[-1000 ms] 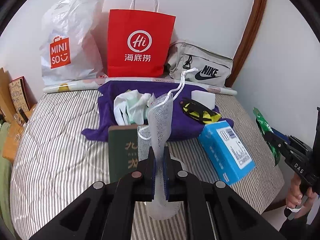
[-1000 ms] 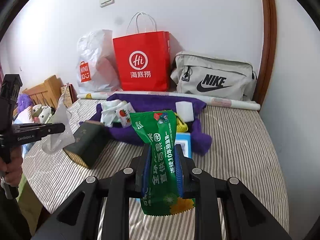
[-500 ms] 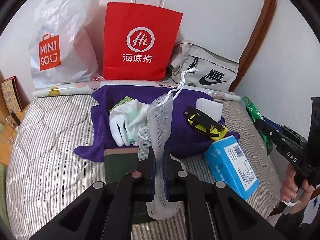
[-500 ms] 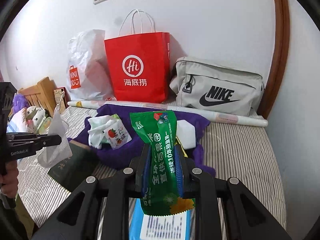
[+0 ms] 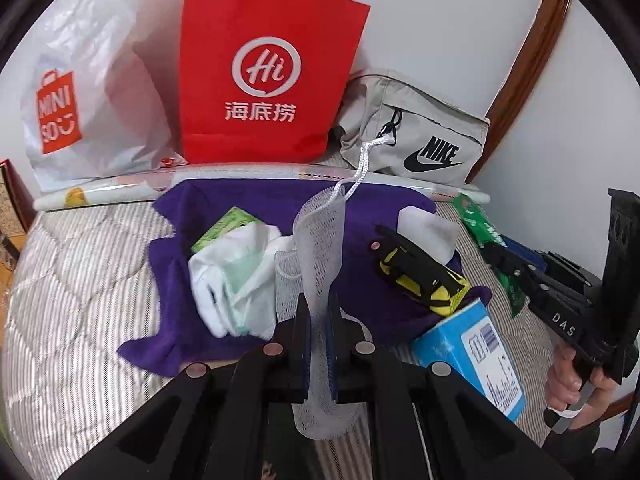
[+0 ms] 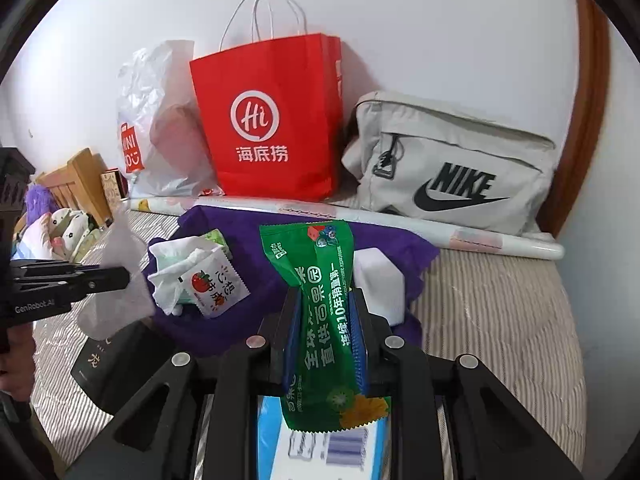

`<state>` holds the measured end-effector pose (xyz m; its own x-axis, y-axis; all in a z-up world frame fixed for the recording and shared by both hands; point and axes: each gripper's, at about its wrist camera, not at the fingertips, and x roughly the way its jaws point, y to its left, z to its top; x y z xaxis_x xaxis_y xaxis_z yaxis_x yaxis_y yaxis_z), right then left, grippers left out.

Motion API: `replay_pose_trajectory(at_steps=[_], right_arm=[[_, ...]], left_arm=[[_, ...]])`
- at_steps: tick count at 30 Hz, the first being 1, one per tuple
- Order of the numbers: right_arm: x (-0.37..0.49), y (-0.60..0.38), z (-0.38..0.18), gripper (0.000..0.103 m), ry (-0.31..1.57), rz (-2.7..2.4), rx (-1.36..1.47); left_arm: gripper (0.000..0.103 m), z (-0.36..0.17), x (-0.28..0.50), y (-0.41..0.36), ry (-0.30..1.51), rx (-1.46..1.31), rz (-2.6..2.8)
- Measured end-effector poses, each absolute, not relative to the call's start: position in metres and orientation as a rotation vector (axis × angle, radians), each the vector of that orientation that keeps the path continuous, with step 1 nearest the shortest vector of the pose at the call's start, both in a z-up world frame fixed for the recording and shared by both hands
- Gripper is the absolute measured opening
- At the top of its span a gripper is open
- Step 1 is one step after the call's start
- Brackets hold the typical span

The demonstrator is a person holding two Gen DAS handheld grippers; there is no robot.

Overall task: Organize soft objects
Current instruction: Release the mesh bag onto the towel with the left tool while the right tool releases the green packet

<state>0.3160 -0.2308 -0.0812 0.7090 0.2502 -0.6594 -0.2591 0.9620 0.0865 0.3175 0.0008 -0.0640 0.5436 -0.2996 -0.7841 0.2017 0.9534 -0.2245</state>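
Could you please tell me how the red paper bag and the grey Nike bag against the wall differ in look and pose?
The red paper bag stands upright and tall; the grey Nike bag lies low and wide beside it. The red paper bag is stiff, with white twisted handles and a white circular logo; the grey Nike bag is soft fabric with a zip pull and a black logo. Both rest at the back of the striped bed, against the white wall.

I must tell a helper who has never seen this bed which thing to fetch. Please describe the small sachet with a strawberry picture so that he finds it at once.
Find the red paper bag standing against the wall; on the bed in front of it lies a purple cloth. On the cloth's left part sits a crumpled white bundle, and the sachet leans on it. Only it is a white square with zigzag edges and a red strawberry.
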Motion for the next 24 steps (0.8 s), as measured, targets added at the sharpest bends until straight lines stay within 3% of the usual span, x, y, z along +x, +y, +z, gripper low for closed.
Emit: replay_pose_trajectory(at_steps=[24], right_arm=[[0.384,-0.220,-0.135,0.028,0.904,0.318,-0.019]], left_arm=[[0.007,-0.125,0.389,-0.034,1.121,-0.096,-0.348]])
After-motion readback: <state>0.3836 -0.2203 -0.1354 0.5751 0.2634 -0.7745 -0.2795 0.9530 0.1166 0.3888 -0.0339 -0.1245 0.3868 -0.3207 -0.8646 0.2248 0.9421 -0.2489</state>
